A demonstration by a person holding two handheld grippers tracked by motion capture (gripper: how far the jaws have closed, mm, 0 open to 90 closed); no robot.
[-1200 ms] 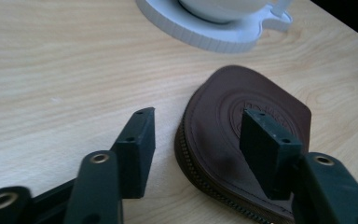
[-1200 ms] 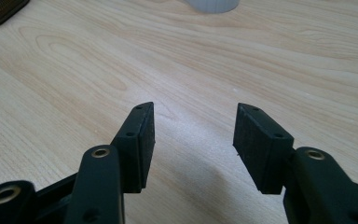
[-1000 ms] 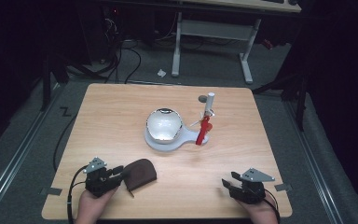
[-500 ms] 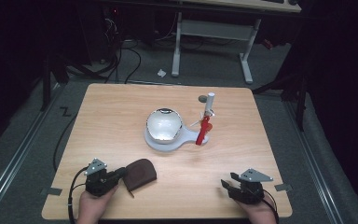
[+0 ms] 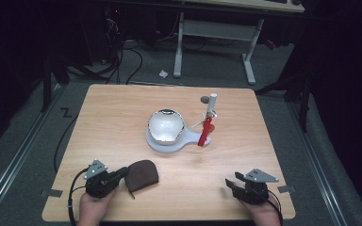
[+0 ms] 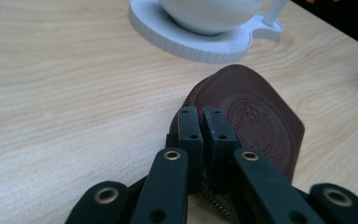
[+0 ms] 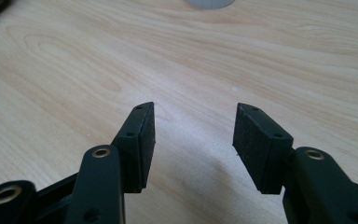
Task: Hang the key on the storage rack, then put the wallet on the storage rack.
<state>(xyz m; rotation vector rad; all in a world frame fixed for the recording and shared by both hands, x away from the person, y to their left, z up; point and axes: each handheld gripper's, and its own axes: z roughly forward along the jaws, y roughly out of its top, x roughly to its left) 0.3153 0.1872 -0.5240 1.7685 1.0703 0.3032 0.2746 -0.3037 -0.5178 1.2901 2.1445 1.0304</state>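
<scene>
Left gripper view: left hand-held gripper (image 6: 201,122) just clamped on pouch (image 6: 256,116) edge, not yet lifted; right hand-held gripper (image 7: 193,122) apart, idle on bench (image 7: 214,51).

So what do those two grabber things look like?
Both are black. The left gripper and right gripper each carry a grey three-cornered plate on top and trail a black cable. Up close, each has two flat black fingers on arms with brass-coloured rivets. No sleeves show on the forearms.
</scene>
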